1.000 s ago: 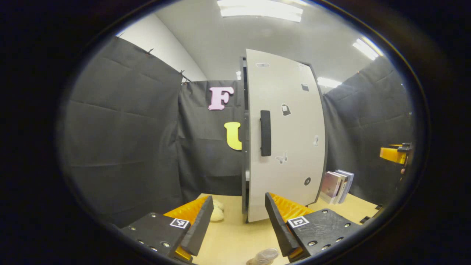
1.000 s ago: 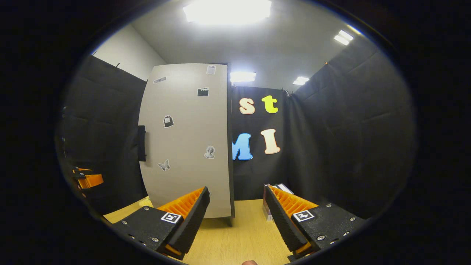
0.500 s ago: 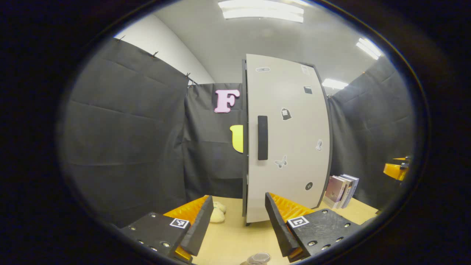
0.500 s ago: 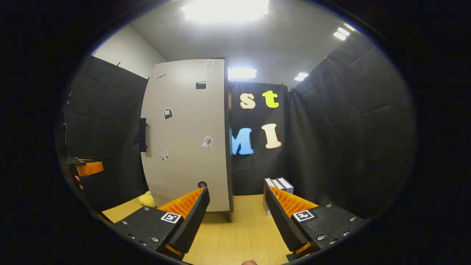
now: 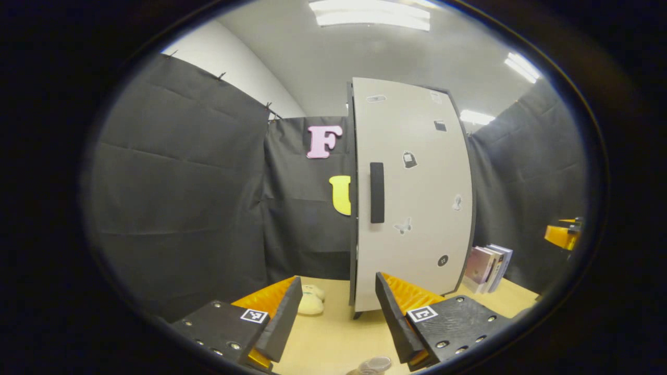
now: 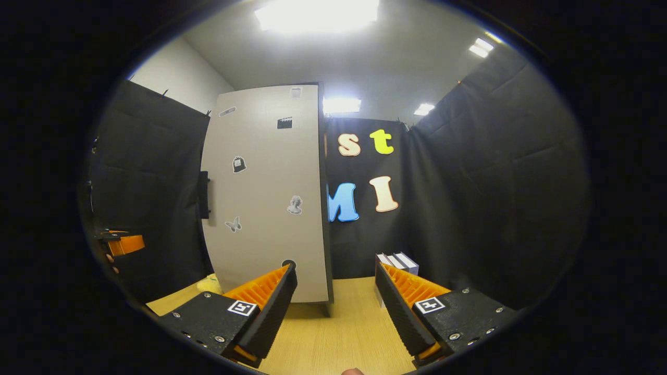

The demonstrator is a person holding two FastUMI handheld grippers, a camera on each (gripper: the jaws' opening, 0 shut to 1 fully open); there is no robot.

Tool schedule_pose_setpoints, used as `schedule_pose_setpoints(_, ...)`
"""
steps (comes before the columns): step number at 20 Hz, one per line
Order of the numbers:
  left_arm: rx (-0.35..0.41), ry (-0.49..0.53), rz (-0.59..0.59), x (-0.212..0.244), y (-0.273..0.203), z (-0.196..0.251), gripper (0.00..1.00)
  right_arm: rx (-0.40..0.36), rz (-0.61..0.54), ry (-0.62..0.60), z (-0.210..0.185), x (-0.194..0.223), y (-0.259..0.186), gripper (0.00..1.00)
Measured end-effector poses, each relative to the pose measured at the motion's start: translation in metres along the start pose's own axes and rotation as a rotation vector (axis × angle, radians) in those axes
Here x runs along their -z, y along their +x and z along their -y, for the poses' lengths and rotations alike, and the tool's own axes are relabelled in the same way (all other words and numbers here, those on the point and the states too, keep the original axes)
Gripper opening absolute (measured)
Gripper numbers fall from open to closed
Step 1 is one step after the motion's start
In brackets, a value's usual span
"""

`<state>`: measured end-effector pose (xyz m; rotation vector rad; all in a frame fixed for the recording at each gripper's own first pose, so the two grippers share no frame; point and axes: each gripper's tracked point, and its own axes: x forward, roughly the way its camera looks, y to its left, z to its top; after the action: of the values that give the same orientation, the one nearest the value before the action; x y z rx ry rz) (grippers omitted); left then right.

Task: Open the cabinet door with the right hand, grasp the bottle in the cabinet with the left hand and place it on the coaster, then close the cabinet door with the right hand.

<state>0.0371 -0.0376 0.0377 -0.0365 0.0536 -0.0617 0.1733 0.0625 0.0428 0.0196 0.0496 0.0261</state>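
The cabinet door (image 5: 411, 192) stands shut in the middle of my left gripper view, its dark handle (image 5: 377, 192) on its left side. My left gripper (image 5: 337, 319) and right gripper (image 6: 335, 307) are both wide apart, holding nothing. Coming from the right, I might miss that handle, since it sits at the door's far left edge in the right gripper view.

Closed cabinet door (image 6: 266, 192) beyond parted tool (image 6: 336, 307)

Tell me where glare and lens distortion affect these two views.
Right gripper view: a ceiling light blows out to white, and the cabinet door bows at its left edge. Left gripper view: the ceiling lights are milder, the door bulges at its right edge, and the handle stays sharp.
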Motion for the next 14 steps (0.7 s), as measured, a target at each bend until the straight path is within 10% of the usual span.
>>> schedule_pose_setpoints(14,0.004,0.011,0.008,-0.002,0.000,-0.019,0.81,0.018,0.029,-0.015,-0.011,-0.010,-0.008,0.94)
